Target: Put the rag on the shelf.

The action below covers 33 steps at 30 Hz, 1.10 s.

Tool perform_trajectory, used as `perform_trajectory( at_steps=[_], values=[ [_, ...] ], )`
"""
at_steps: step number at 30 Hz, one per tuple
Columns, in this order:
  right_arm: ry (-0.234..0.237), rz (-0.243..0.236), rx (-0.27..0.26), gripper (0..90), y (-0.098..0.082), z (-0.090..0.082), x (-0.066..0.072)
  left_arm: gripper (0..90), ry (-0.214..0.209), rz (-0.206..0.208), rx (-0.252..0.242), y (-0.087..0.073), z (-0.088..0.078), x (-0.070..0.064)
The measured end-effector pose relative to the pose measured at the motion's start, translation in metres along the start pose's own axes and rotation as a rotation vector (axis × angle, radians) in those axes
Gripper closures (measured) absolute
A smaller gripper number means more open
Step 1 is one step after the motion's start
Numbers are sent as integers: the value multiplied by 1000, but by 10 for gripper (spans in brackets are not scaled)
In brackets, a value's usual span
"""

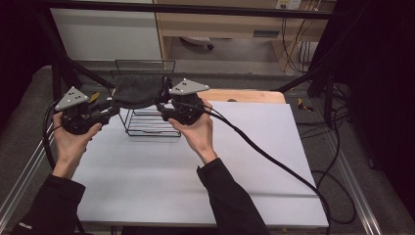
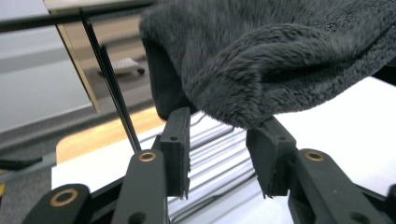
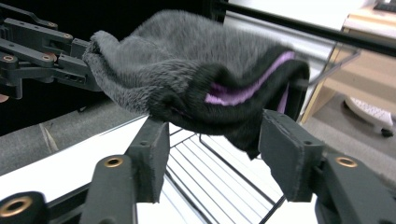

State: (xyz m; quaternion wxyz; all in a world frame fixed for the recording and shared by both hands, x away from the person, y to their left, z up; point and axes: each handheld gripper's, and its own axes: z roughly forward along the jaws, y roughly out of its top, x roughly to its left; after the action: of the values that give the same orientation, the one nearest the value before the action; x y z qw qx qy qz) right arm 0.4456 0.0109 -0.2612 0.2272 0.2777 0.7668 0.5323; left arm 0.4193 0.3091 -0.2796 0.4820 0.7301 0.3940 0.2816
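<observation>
The wire rack (image 1: pixel 147 120) stands at the far left of the white table (image 1: pixel 195 166), and the dark fleecy cloth (image 1: pixel 139 90) draped over its top closes off the way in from above. The left gripper (image 1: pixel 113 110) and right gripper (image 1: pixel 164 108) crowd its two sides, jaws parted around the cloth's edges. The near and right stretches of the tabletop lie free, crossed only by a black cable (image 1: pixel 264 154).

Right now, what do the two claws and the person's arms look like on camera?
Both claws, the left claw and the right claw, are black, each topped by a grey three-cornered plate with small dark dots. The jaw links carry brass-coloured rivets and flat black pads. A thick black cable trails from the right claw across the table. The person wears dark long sleeves.
</observation>
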Motion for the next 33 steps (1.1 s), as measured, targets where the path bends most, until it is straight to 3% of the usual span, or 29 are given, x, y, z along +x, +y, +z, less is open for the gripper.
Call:
perform_trajectory(
  at_steps=[8, 12, 19, 25, 29, 33],
  values=[
    [10, 75, 31, 357, -26, 17, -7, 549, 14, -22, 44, -12, 17, 2],
    [11, 88, 30, 316, -37, 26, -13, 507, 30, -51, 73, -18, 28, 6],
    [15, 121, 63, 226, -54, 35, -24, 393, 39, -61, 111, -30, 36, 8],
    [38, 115, 62, 145, -56, 21, -26, 269, 26, -63, 119, -33, 33, 6],
    [49, 115, 45, 105, -55, 3, -28, 177, 20, -37, 136, -35, 29, -1],
    [54, 105, 64, 62, -57, -16, -32, 126, -1, -28, 136, -36, 27, -8]
  ],
)
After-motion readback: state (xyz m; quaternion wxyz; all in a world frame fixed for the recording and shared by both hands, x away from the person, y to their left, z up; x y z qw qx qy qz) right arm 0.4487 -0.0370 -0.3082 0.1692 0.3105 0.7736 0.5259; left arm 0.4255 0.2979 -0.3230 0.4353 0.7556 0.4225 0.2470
